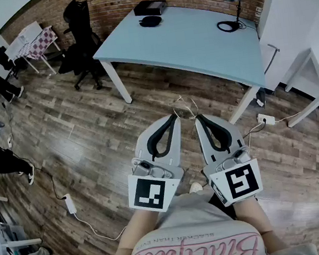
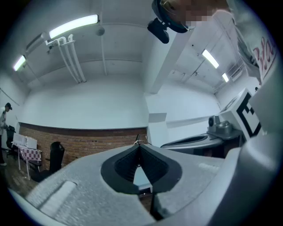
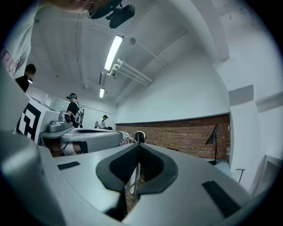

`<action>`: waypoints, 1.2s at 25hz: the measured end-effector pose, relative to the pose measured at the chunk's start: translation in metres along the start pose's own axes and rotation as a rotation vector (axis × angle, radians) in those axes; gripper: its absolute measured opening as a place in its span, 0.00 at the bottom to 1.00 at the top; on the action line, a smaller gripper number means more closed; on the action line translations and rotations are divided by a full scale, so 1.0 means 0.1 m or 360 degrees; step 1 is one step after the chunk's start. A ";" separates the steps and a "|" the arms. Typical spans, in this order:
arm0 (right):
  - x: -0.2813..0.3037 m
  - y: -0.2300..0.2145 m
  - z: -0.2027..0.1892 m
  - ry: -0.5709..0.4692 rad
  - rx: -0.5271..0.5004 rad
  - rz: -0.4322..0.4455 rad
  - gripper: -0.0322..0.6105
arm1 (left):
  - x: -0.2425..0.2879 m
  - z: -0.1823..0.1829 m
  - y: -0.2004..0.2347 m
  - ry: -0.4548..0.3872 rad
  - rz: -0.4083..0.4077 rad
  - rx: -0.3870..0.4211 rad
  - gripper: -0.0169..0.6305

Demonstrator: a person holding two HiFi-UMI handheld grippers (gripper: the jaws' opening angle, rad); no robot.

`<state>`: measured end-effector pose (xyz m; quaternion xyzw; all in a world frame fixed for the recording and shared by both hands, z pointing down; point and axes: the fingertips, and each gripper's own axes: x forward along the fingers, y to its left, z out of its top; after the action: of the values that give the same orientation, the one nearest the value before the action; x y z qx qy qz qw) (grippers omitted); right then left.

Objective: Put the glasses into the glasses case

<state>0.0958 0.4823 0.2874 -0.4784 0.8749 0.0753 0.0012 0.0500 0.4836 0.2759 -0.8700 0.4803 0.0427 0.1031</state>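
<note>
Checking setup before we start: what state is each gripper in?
Left gripper: closed, holding nothing.
Right gripper: closed, holding nothing.

The only readable print is on the person's shirt (image 1: 192, 243), nearest the camera and seen upside down. A small line seems to read "BLACKER THAN EVER", beside large pink script beginning "Blac"; the rest is unclear.

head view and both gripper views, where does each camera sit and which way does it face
Head view: on the person's head, looking steeply down at floor and table; shirt, forearms, left gripper and right gripper show, both shut.
Left gripper view: on the left gripper, tilted up at ceiling and brick wall; its jaws show.
Right gripper view: on the right gripper, facing brick wall and lamp; its jaws show.
Shared by all: brick wall.
</note>
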 end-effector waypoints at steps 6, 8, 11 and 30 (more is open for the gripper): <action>0.06 -0.16 -0.06 0.0028 -0.0005 0.0020 0.07 | 0.18 -0.06 0.03 0.0002 0.0038 -0.0055 0.03; 0.10 -0.24 -0.08 0.0035 -0.0009 0.0034 0.07 | 0.27 -0.08 0.02 -0.0001 0.0048 -0.0063 0.03; 0.14 -0.38 -0.12 0.0050 -0.0008 0.0067 0.07 | 0.39 -0.10 0.00 0.0006 0.0072 -0.0067 0.03; 0.84 -0.77 -0.18 0.0064 -0.0086 0.0120 0.07 | 0.98 -0.29 0.47 -0.0011 0.0096 -0.0116 0.03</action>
<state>0.1158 0.3688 0.2885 -0.4462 0.8899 0.0890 -0.0322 0.0621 0.3722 0.2804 -0.8581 0.5041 0.0661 0.0717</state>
